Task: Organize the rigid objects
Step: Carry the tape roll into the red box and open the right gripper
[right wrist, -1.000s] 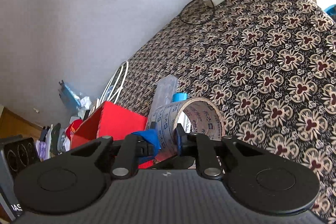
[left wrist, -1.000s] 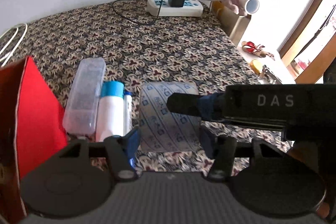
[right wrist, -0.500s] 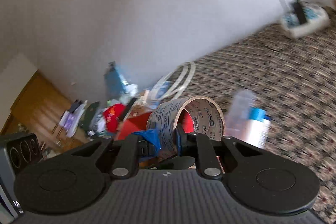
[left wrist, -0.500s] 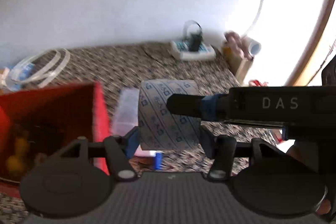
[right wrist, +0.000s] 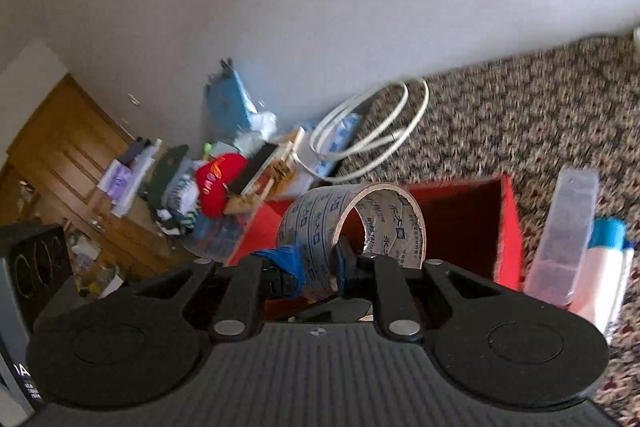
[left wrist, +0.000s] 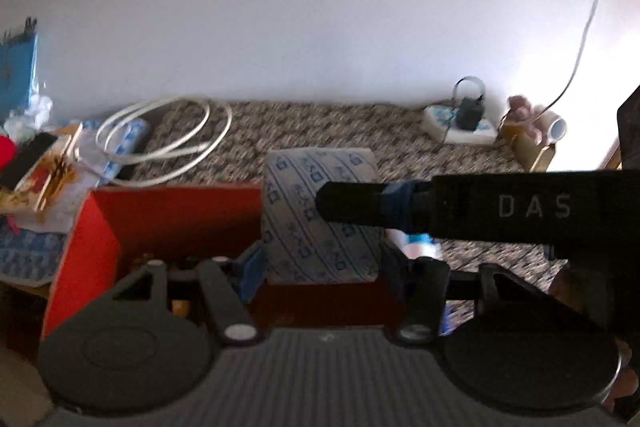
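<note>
Two claws share one load: the left claw (left wrist: 320, 263) grips the wide roll of clear packing tape printed with blue squares (left wrist: 320, 219) across its width, jaws partly spread and pressed on the roll's flat sides, while the right claw (right wrist: 320, 263) is pinched fully closed on the roll's wall, one finger outside and one inside the cardboard core. In the left wrist view the right claw's black body crosses in front from the right. The roll hangs clear of the surface, held just ahead of both cameras and directly above the open red cardboard box (right wrist: 508, 227), near its right-hand wall in the left view. The step in hand looks like carrying the tape to the box for storage; the next move probably calls for lowering it inside and letting go with both claws without catching the rim. Just right of the box lie a clear plastic case (right wrist: 564, 235) and a white bottle with a blue cap (right wrist: 600, 267) on the patterned brown cloth (right wrist: 520, 131). Farther off rests a coiled white cable (right wrist: 372, 131).
</note>
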Tool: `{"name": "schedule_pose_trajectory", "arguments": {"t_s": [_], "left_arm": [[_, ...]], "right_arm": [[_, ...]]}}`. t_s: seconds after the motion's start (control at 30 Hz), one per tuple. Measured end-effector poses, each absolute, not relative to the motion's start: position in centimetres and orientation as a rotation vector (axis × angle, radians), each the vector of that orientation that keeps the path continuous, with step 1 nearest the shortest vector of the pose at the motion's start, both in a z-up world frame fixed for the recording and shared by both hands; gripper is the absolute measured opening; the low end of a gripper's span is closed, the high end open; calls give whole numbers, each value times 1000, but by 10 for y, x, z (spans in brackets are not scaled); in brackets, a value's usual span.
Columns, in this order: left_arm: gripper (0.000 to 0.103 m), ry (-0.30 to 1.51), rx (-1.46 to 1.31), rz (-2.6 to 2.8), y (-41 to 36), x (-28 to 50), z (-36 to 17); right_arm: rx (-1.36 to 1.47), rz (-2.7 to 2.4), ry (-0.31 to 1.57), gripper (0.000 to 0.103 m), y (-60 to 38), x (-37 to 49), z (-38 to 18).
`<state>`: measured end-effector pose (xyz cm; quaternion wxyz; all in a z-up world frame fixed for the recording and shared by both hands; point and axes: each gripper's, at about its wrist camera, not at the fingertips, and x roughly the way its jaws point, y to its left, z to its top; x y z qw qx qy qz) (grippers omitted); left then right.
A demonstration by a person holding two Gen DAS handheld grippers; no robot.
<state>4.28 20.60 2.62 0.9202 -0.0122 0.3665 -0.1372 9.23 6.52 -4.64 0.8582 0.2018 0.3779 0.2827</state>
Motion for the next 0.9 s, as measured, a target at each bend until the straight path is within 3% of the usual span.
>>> {"name": "schedule_pose_trajectory", "arguments": {"t_s": [0.4,0.67,0.9], "left_arm": [[61,981,-39,-332,253,100,-49],[68,973,3,-336,264,104,-49],[67,1005,-12,-265,293,105,-56]], "right_arm": [[382,471,941,0,98,117,-91],[361,438,953,0,118,128,-86],[239,490,996,0,163,139,-90]]}}
